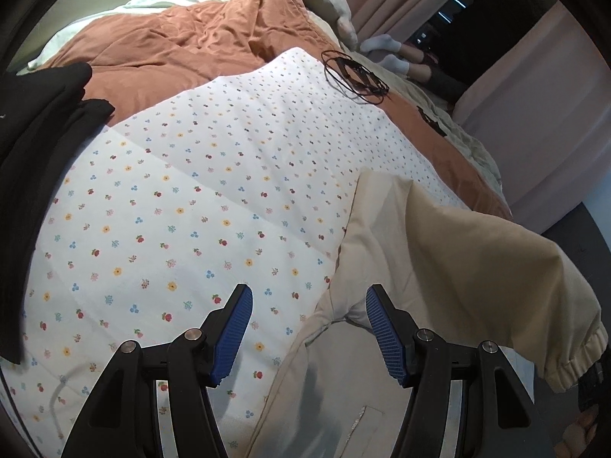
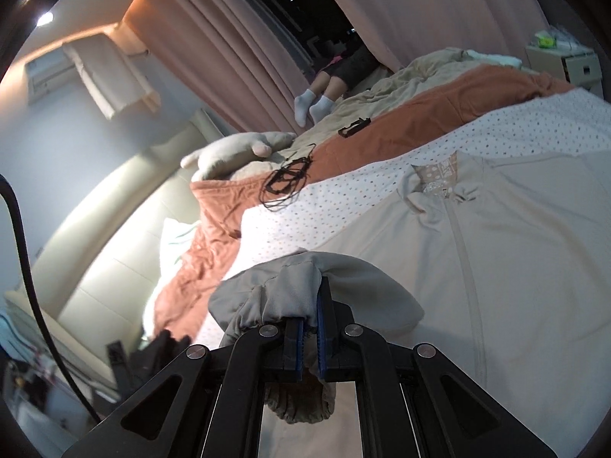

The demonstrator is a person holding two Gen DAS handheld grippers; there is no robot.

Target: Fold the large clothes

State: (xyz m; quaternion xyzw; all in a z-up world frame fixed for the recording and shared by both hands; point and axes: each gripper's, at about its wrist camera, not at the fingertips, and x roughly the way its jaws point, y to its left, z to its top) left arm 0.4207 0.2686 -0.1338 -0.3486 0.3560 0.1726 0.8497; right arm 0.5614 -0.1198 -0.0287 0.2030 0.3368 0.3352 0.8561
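A beige zip-up jacket (image 2: 527,267) lies front-up on the flowered white quilt (image 2: 343,198), collar (image 2: 439,187) toward the far side. My right gripper (image 2: 311,305) is shut on the jacket's elastic sleeve cuff (image 2: 267,305), lifted off the quilt so the cloth bunches over the fingers. In the left wrist view, the jacket (image 1: 382,229) fills the lower right, and its raised sleeve (image 1: 488,259) stretches right to the cuff (image 1: 569,370). My left gripper (image 1: 308,297) is open, just above the jacket's left edge near the armpit, with nothing pressed between its blue pads (image 1: 236,328).
An orange-brown duvet (image 1: 183,45) covers the bed beyond the quilt. A coil of black cable (image 1: 355,72) lies on it, near a plush toy (image 2: 236,149). Black clothes (image 1: 34,145) lie at the left. A person's feet in white socks (image 2: 313,107) rest by the curtains (image 2: 229,49).
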